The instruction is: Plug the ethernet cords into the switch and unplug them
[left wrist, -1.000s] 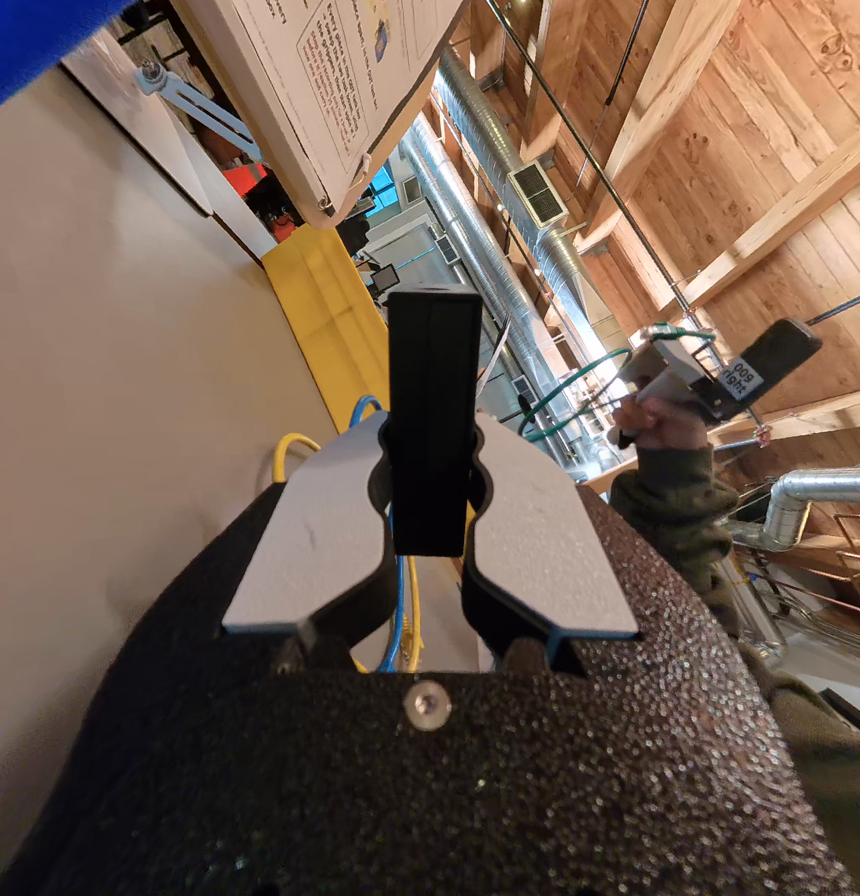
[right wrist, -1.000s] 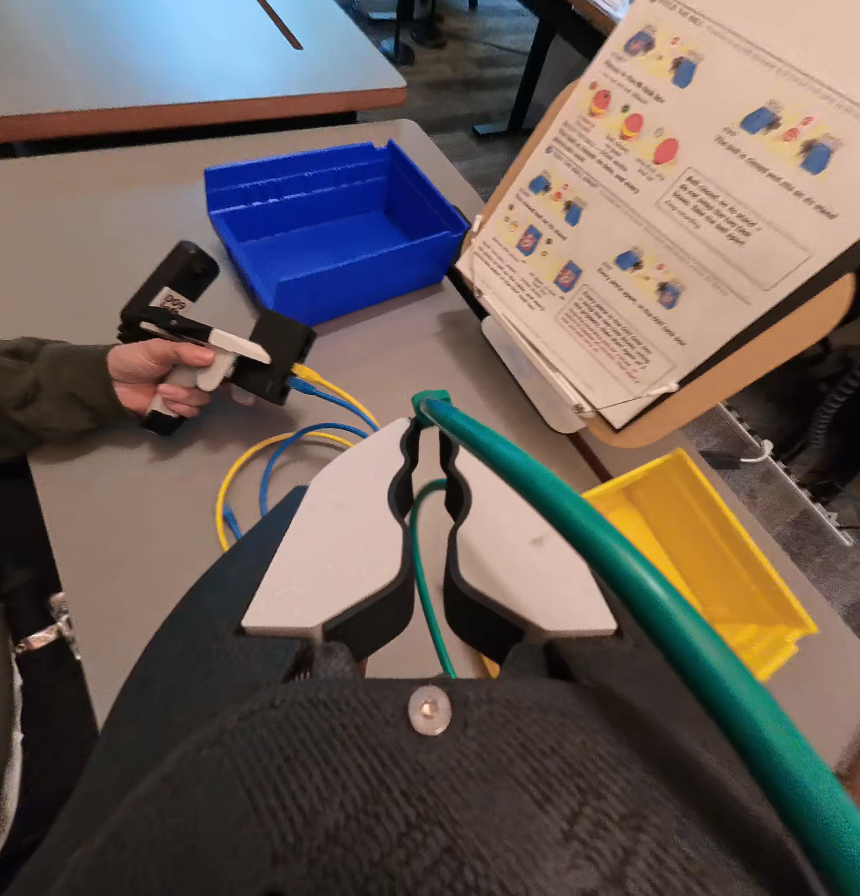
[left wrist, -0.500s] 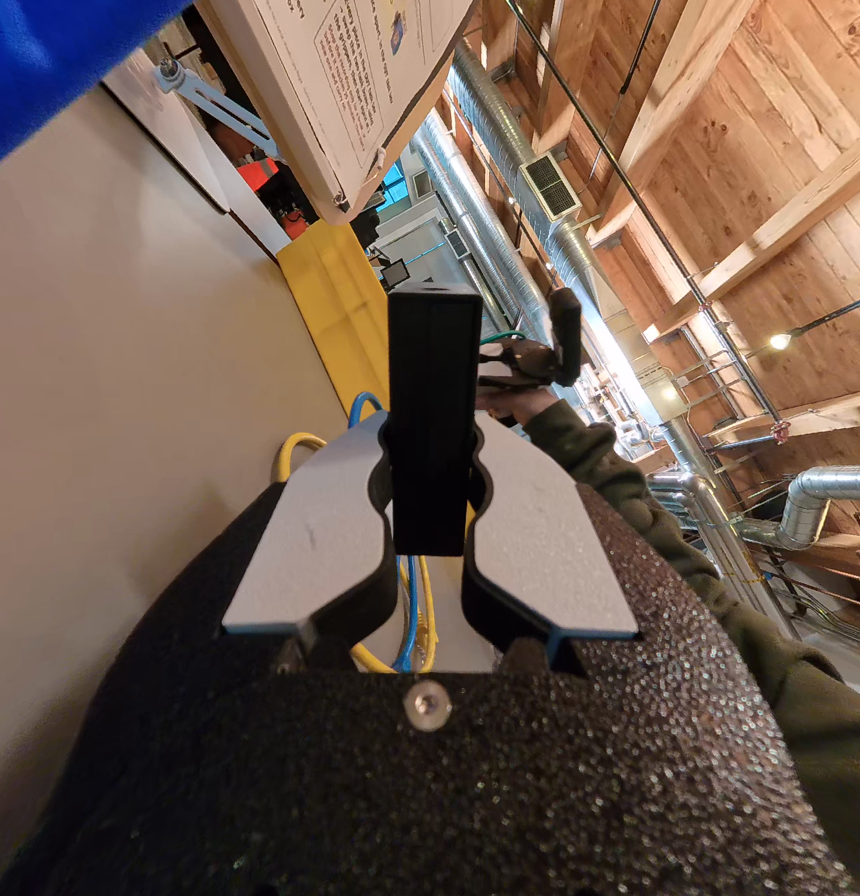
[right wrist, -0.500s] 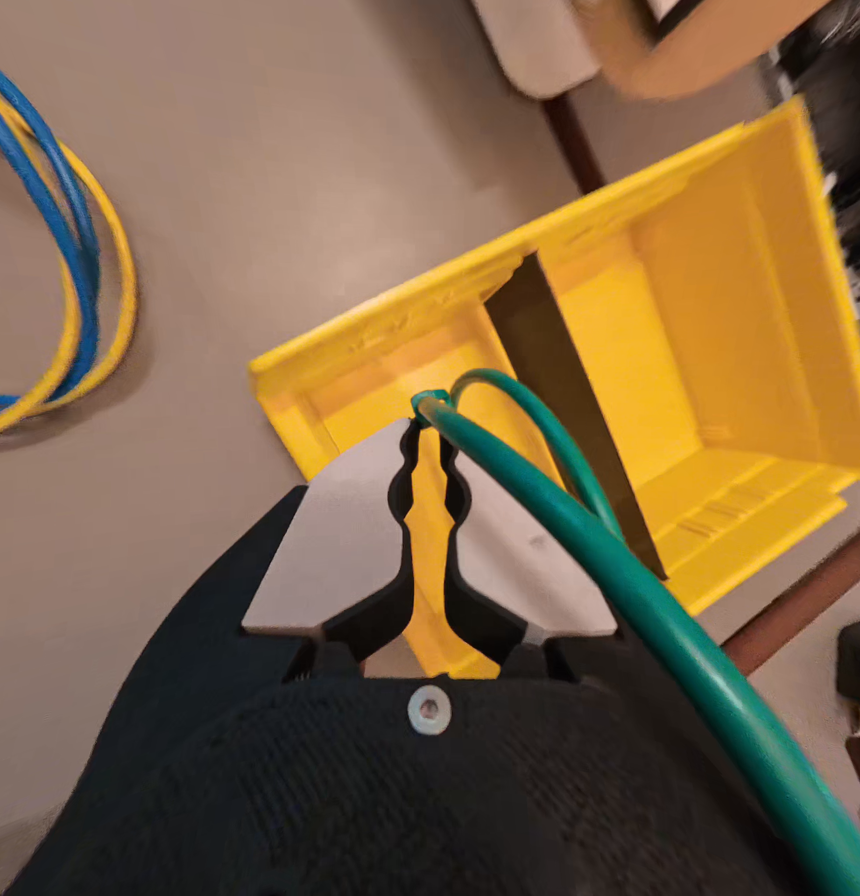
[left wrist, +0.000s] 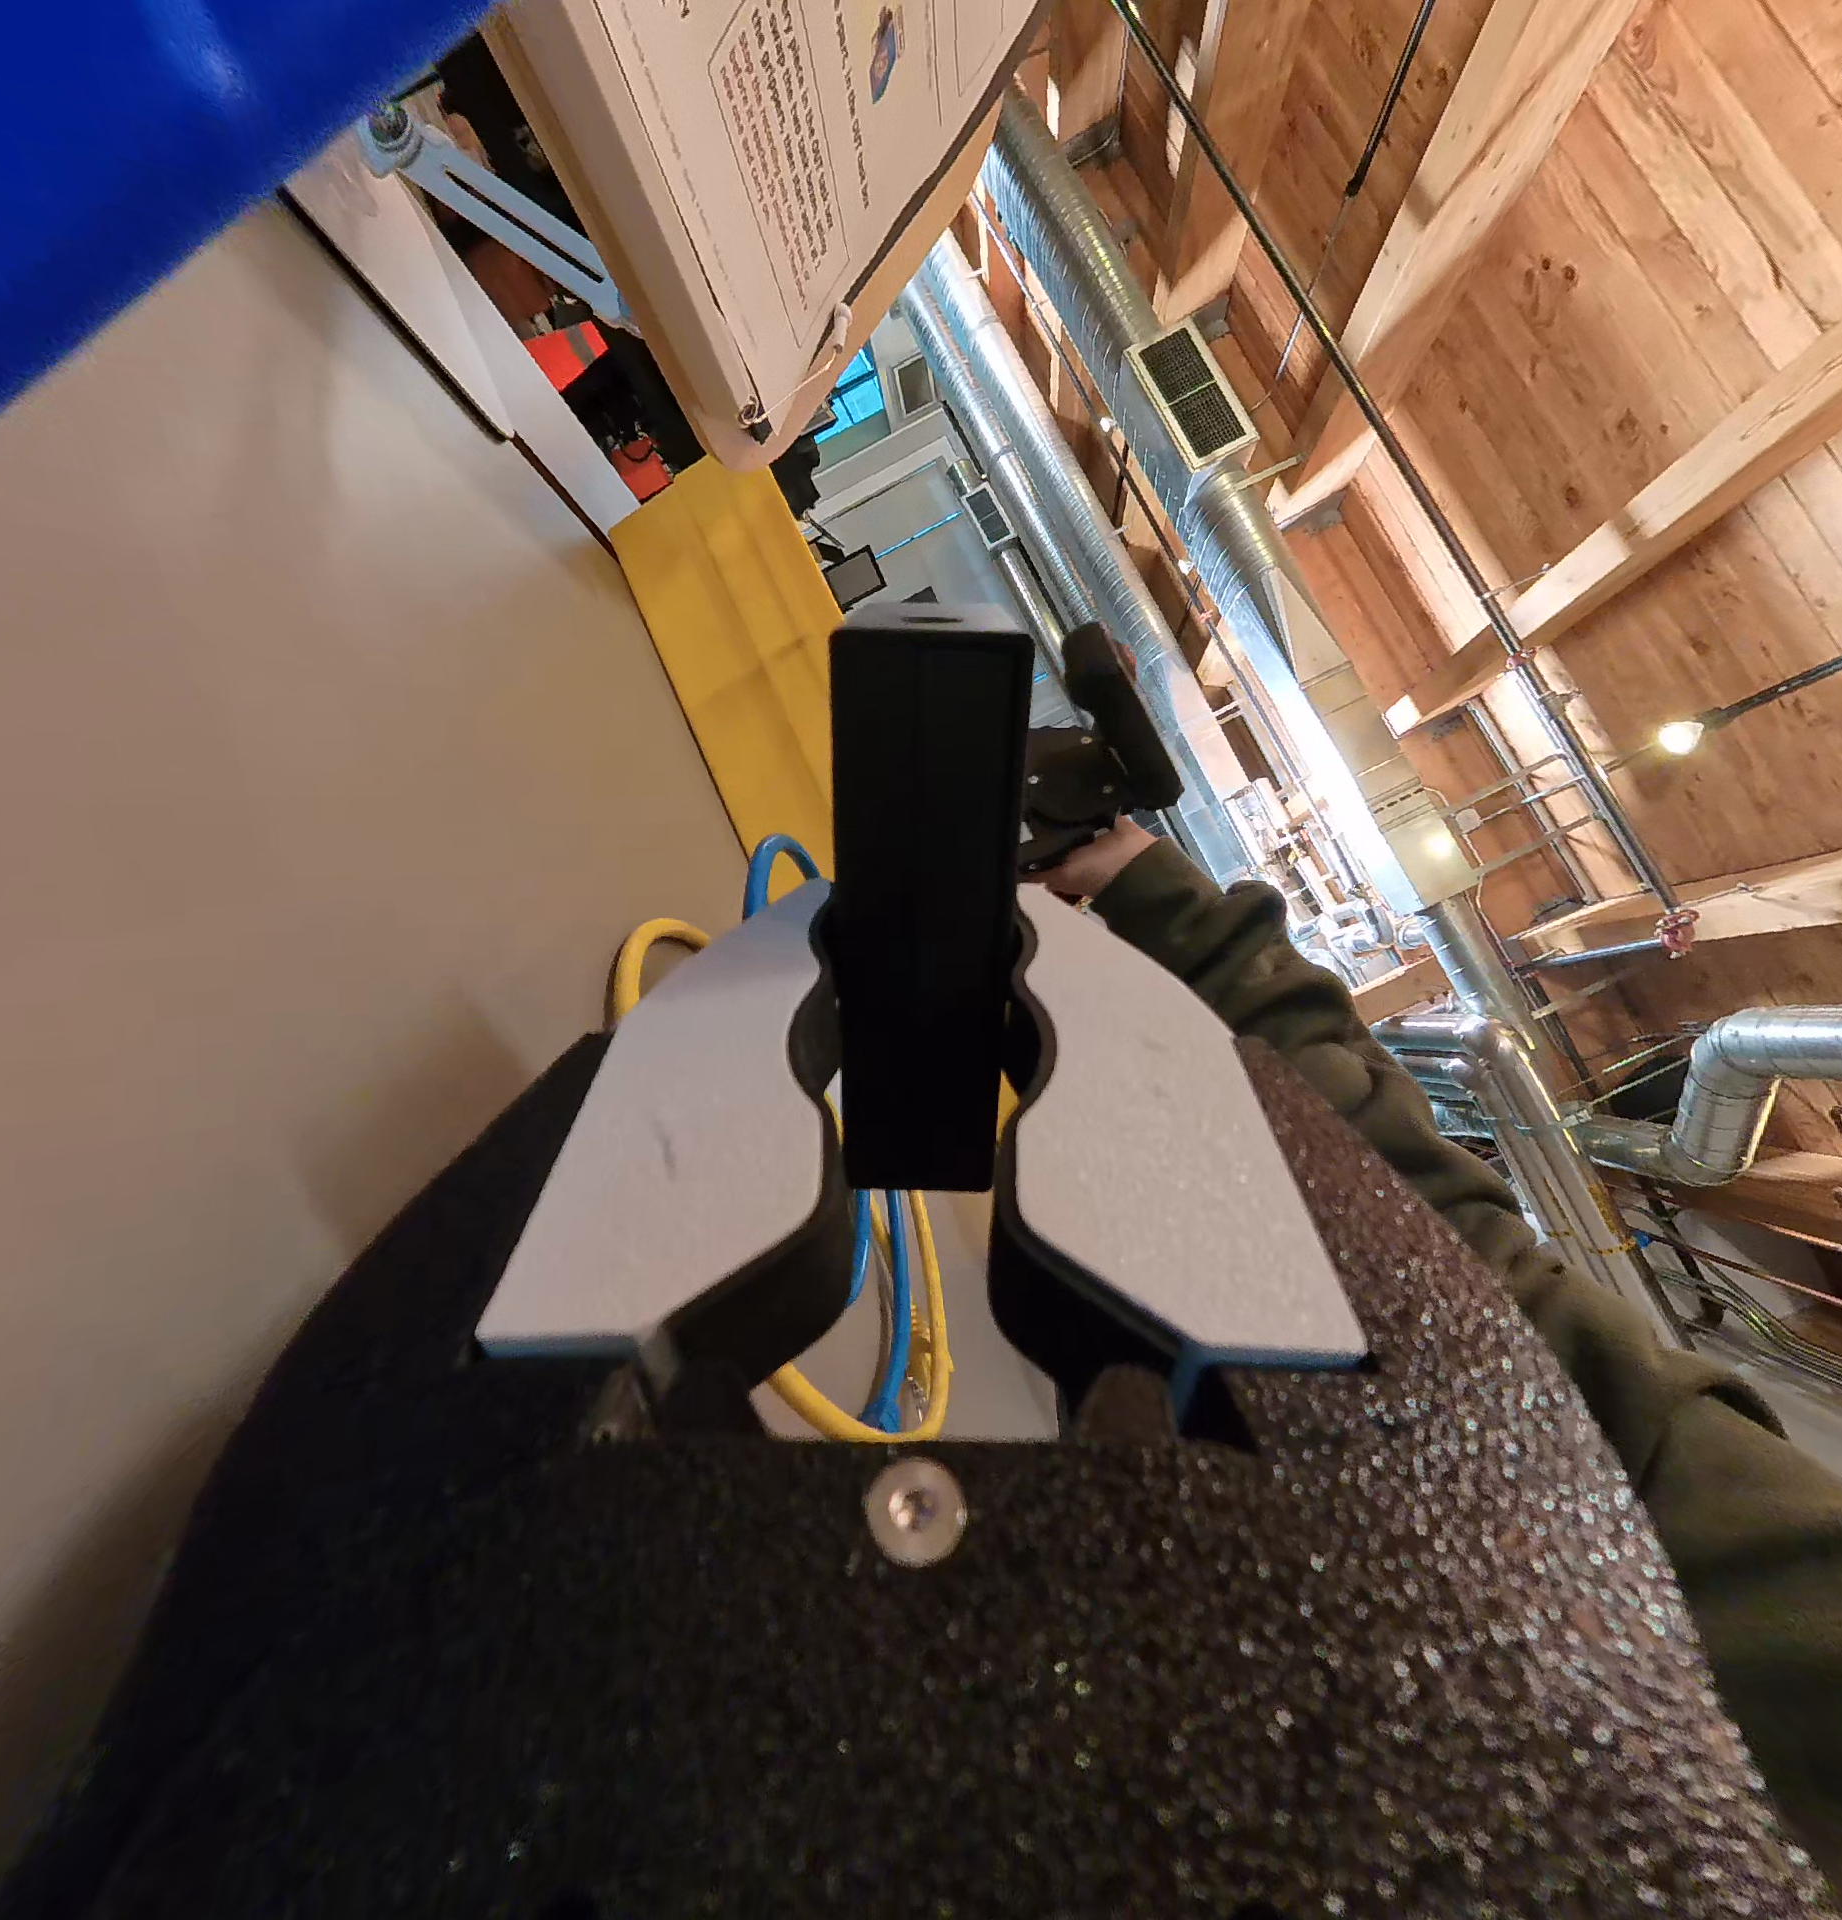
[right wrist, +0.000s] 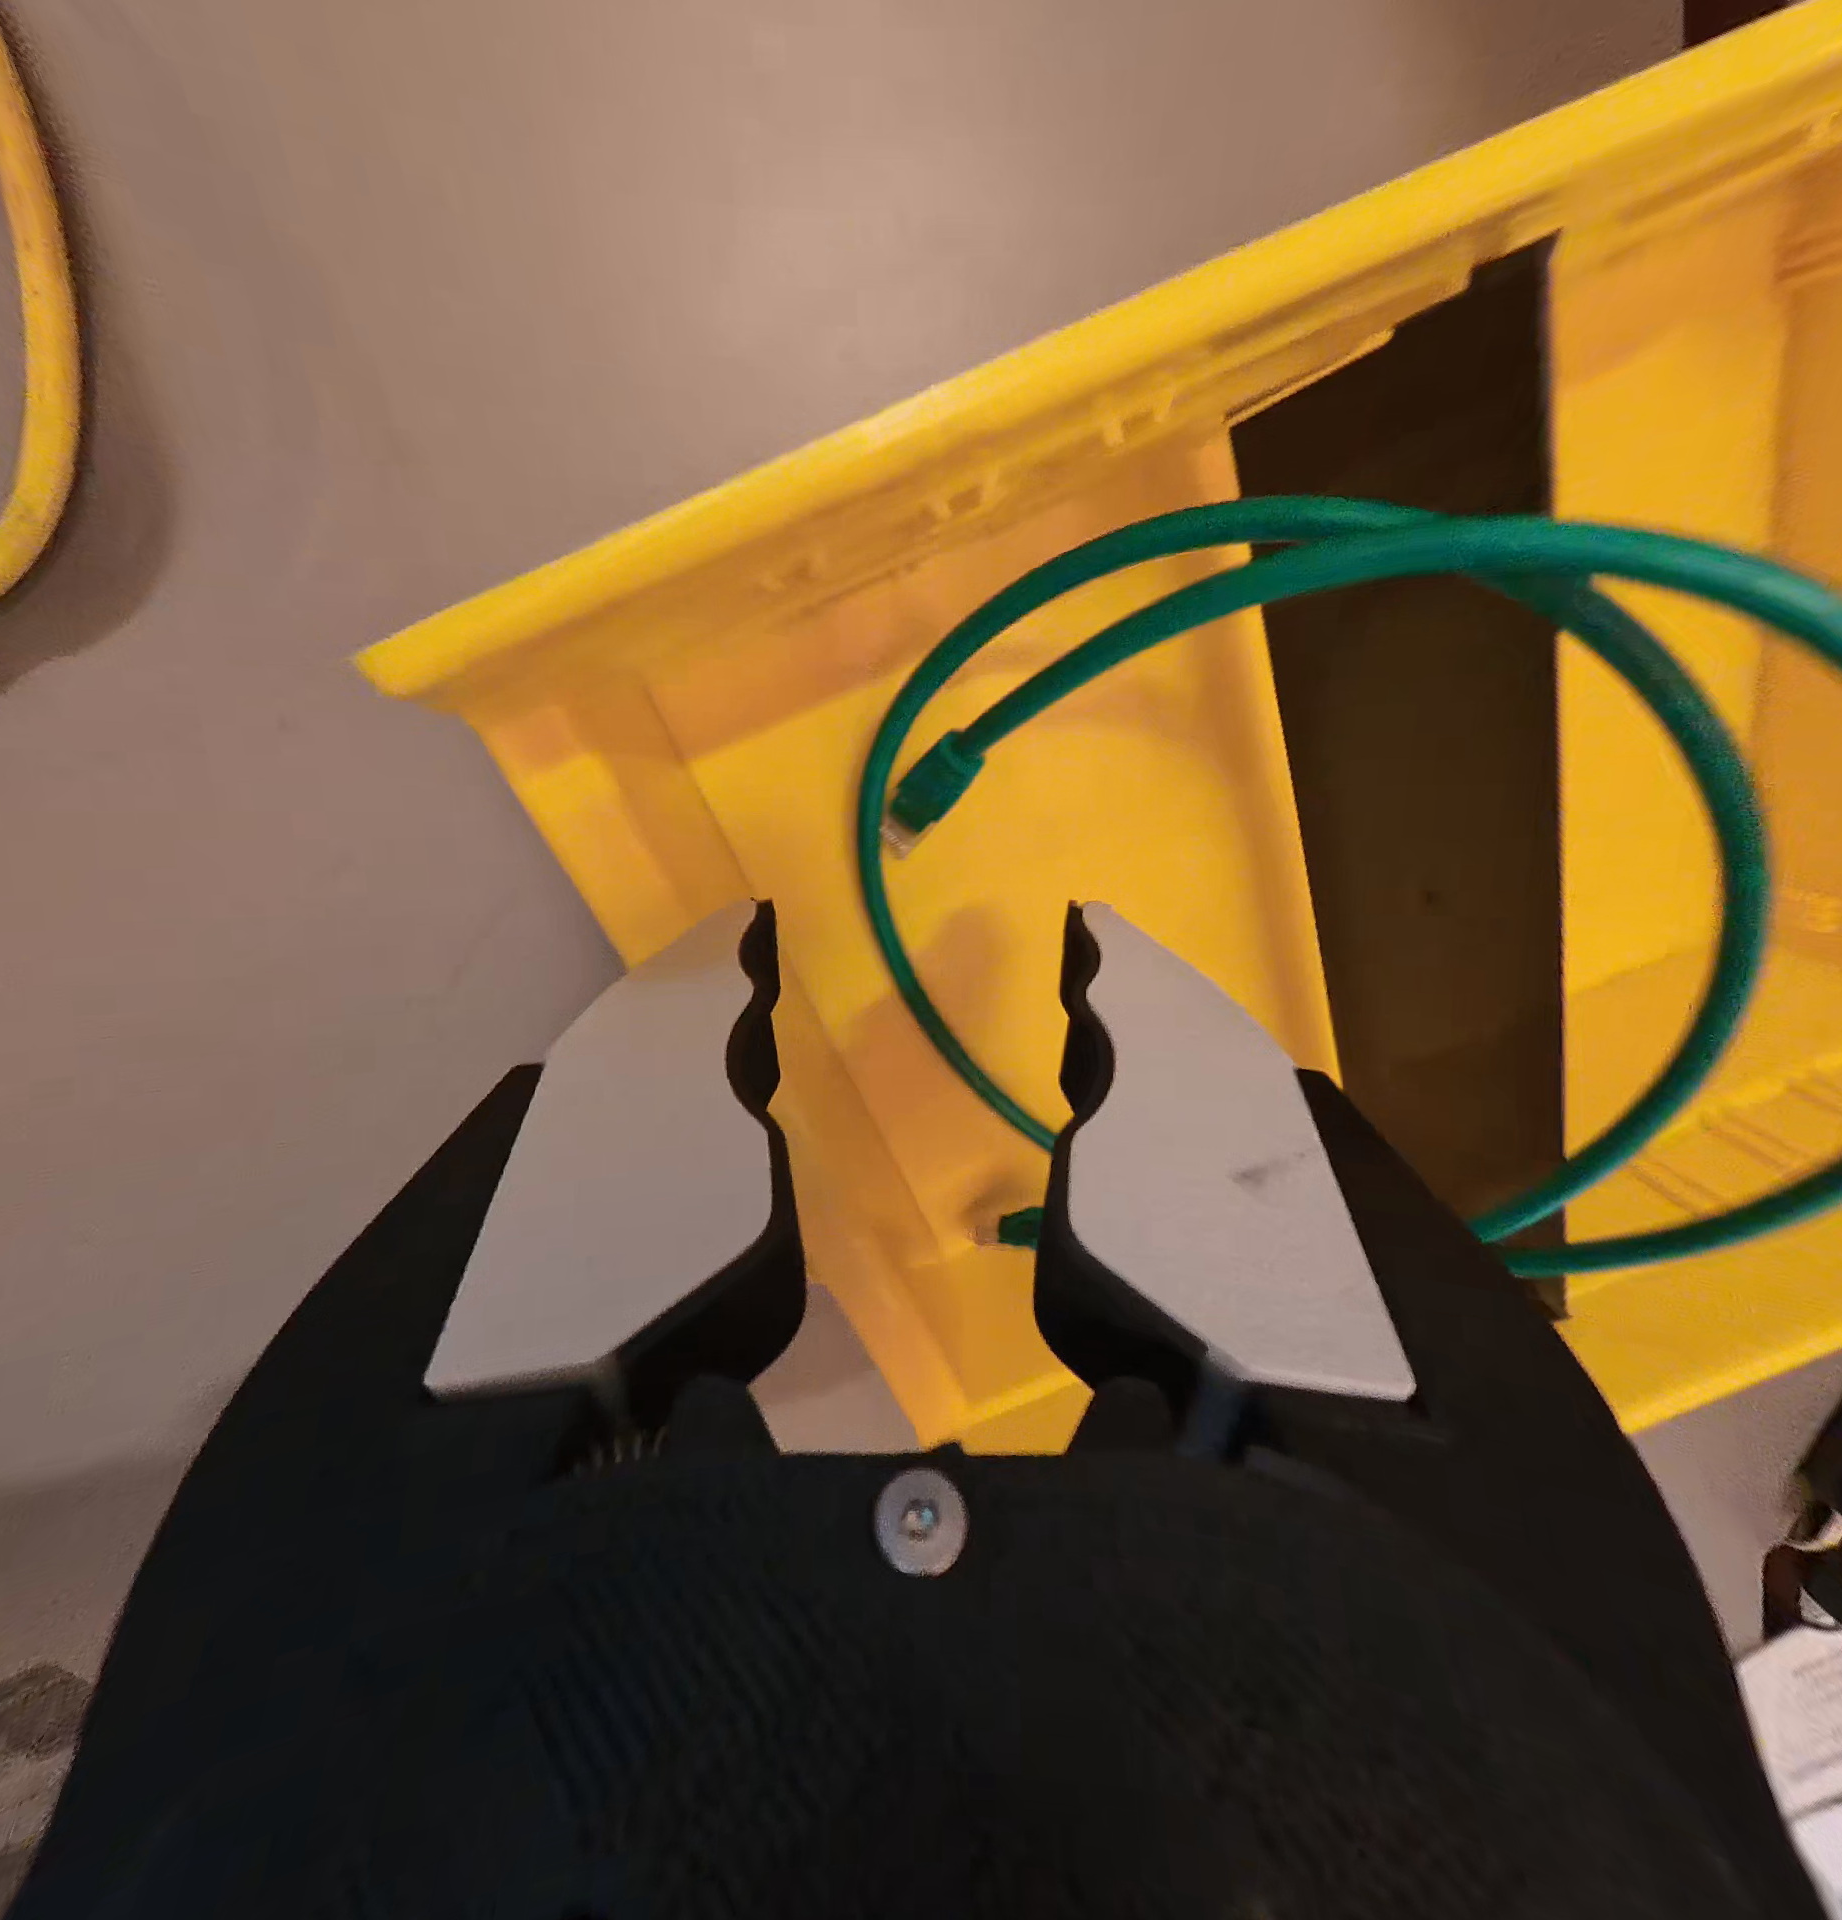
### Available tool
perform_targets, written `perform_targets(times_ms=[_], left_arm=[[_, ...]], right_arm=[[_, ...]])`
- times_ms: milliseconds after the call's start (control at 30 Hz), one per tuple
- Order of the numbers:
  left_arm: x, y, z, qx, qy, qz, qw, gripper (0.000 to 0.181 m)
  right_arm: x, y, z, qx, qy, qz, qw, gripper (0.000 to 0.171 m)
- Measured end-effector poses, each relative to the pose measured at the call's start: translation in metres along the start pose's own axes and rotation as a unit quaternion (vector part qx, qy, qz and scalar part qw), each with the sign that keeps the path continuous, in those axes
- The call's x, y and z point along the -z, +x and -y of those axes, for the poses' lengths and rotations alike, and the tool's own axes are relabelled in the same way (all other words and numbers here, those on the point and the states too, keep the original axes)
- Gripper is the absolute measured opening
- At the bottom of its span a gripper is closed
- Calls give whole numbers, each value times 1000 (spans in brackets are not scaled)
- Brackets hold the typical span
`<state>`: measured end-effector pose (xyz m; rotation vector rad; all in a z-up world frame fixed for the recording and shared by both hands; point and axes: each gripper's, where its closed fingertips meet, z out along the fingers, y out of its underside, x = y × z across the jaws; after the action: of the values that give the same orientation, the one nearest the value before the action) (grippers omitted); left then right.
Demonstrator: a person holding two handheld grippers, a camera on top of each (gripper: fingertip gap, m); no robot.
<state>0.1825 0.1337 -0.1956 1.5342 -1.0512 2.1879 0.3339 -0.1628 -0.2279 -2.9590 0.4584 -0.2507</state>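
Note:
My left gripper (left wrist: pixel 922 920) is shut on the black switch (left wrist: pixel 922 831) and holds it on end above the table. A blue cord (left wrist: pixel 896 1309) and a yellow cord (left wrist: pixel 823 1408) hang from the switch's underside and loop on the table. My right gripper (right wrist: pixel 922 909) is open and empty over the near wall of the yellow bin (right wrist: pixel 1156 810). The green cord (right wrist: pixel 1312 540) lies loose in a coil in the bin, one plug (right wrist: pixel 932 790) pointing down-left. The right gripper also shows far off in the left wrist view (left wrist: pixel 1083 790).
A blue bin (left wrist: pixel 117 156) fills the top left of the left wrist view. A tilted board with printed sheets (left wrist: pixel 792 208) stands behind the yellow bin (left wrist: pixel 730 623). A black divider (right wrist: pixel 1416 727) crosses the yellow bin. Part of the yellow cord (right wrist: pixel 34 312) lies at left. Left tips to right tips: about 35 cm.
My right gripper opened and let go of the green cord, which dropped into the yellow bin. My left gripper kept its hold on the switch and barely moved.

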Motion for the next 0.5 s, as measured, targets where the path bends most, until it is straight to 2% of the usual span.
perform_targets(times_ms=[200,267,300,367,433,500], left_arm=[[1,0,1,-1,1,1,1000,27],[1,1,2,-4,1,0,1000,27],[1,2,2,-5,1,-1,1000,27],[0,4,1,-10,-1,-3,1000,27],[0,4,0,-13,-1,-2,1000,27],[-1,4,-2,-3,1,-4,1000,27]], right_arm=[[32,-3,10,12,47,-31,998,50],[51,-6,22,-10,92,-66,993,50],[63,-13,35,-26,140,-78,987,50],[91,-45,71,-66,273,-56,958,49],[116,-95,104,-113,398,11,910,44],[124,-142,126,-169,476,82,859,39]])
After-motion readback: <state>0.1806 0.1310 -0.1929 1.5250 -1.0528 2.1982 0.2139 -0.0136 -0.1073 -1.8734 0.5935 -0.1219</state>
